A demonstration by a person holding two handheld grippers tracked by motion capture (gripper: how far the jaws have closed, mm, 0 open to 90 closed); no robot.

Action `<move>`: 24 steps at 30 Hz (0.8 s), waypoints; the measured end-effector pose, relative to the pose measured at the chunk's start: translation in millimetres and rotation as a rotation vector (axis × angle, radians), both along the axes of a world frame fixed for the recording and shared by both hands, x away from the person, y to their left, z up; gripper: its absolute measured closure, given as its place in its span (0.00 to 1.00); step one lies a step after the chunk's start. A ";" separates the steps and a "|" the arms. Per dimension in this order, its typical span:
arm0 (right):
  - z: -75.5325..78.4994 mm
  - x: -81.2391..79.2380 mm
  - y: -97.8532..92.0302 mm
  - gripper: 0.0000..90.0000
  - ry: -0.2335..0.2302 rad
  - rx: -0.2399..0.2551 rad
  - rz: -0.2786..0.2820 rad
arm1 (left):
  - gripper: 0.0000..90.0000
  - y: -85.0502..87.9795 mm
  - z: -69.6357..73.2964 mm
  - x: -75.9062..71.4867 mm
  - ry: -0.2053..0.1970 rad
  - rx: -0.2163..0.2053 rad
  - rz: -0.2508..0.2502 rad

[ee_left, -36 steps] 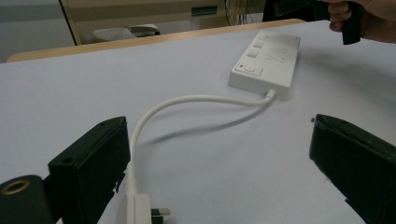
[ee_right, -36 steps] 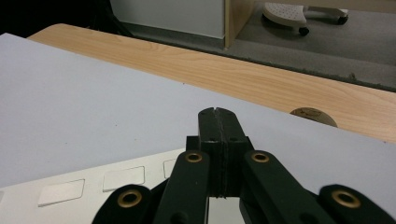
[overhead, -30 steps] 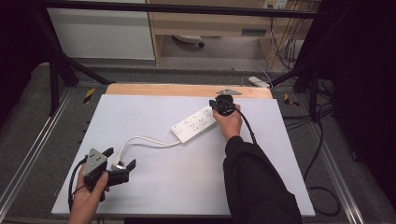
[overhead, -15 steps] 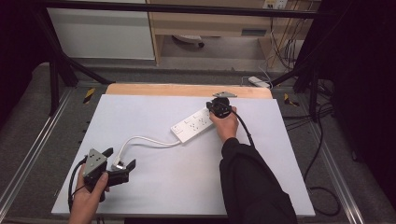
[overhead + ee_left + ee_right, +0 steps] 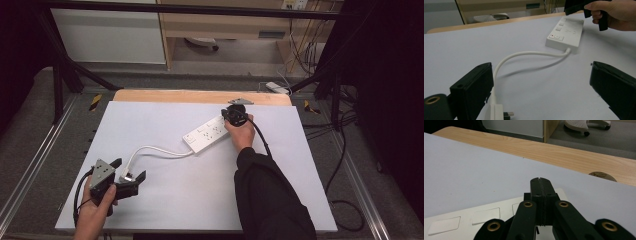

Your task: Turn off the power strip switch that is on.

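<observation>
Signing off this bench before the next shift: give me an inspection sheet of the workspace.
Surface: white board on a wooden table.
Job's things: white power strip; its plug lies by the left gripper.
Clutter: nothing seen.
Grippers: left gripper open, jaws either side of the plug end; right gripper shut, over the strip's far end.
Cables: strip's white cord loops across the board.
Surroundings: grey floor with loose black cables.

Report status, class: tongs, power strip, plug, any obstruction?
Left tongs open astride plug. Right tongs shut, atop power strip. Nothing obstructing.
</observation>
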State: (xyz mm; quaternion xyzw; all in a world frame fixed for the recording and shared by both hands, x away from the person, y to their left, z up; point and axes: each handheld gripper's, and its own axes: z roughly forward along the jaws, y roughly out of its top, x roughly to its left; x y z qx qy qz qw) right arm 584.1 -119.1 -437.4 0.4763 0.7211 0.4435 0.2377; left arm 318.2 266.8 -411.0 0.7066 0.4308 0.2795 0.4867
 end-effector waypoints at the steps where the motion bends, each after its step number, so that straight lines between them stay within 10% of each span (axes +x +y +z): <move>1: -0.3 0.3 0.2 1.00 -0.001 0.000 0.000 | 0.06 0.0 0.0 -0.1 0.000 0.000 0.000; 24: -1.6 2.5 8.1 1.00 0.005 -0.014 0.016 | 0.06 -0.5 0.1 0.0 0.000 0.001 -0.002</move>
